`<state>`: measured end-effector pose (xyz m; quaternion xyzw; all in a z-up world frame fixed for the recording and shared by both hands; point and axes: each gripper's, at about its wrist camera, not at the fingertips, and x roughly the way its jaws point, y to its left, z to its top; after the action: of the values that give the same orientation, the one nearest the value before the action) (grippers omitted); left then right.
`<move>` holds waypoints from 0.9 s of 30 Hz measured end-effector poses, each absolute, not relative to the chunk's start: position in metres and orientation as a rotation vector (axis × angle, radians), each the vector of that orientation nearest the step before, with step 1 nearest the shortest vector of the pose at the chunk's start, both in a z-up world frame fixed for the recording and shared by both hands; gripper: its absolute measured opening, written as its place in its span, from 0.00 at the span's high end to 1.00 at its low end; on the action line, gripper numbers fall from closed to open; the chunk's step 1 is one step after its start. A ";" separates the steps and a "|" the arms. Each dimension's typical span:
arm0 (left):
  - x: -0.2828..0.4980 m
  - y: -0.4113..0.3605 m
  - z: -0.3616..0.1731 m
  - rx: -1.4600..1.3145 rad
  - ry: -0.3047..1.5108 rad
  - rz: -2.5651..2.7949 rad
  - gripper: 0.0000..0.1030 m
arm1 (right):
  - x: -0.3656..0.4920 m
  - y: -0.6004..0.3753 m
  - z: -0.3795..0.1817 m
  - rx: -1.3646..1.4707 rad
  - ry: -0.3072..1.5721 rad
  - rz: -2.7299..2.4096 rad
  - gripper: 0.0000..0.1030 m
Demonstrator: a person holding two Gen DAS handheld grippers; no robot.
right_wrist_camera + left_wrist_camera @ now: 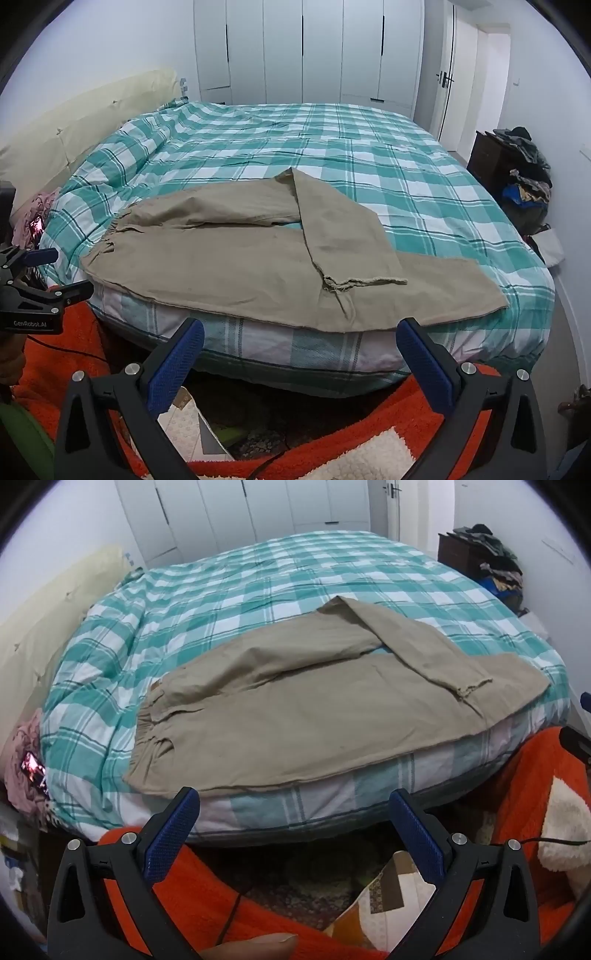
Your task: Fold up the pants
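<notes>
- Along the near edge of the bed (424, 177), the pants (236, 266) lie spread on the checked cover, the waistband (151, 731) toward the pillow end and the legs running the other way.
- One leg lies flat along the bed's near edge; the other is doubled back across it, so its frayed hem (364, 282) rests on top of the lower leg.
- Both tools hang off the bed's near side, above the orange rug (74, 354): the left gripper (293, 805) and the right gripper (301, 336) each have the jaws spread wide with nothing between them, clear of the cloth.
- The fabric looks like light, soft cotton: limp, creasing easily, likely to sag and drag once lifted, not slippery and not fragile.
- Being limp, it should need two holds at once, or a lifted edge will droop and bunch.
- Sensible holds, judged from the bed's near edge: the gathered waistband for the left, where the cloth is thickest, and the frayed hem or the lower leg's end for the right.
- A pinch should take only the pants, not the cover beneath.
</notes>
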<state>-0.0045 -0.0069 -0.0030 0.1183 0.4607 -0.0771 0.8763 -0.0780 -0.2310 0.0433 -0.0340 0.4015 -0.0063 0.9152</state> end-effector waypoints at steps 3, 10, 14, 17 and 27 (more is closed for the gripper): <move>-0.005 -0.007 -0.004 0.249 0.964 -0.162 0.01 | -0.077 -0.230 0.041 -0.071 0.835 -0.014 0.01; -0.005 -0.007 -0.004 0.246 0.969 -0.169 0.01 | -0.078 -0.228 0.040 -0.082 0.836 -0.020 0.01; -0.005 -0.004 -0.002 0.231 0.963 -0.168 0.01 | -0.074 -0.229 0.043 -0.098 0.852 -0.075 0.01; -0.003 -0.003 -0.005 0.224 0.973 -0.164 0.01 | -0.073 -0.231 0.050 -0.102 0.858 -0.143 0.01; -0.003 -0.008 -0.009 0.235 0.991 -0.166 0.01 | -0.071 -0.237 0.057 -0.179 0.906 -0.309 0.01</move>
<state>-0.0029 -0.0080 -0.0090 0.1122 0.4740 -0.0792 0.8697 -0.0706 -0.2370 0.0573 -0.0862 0.4352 -0.1486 0.8838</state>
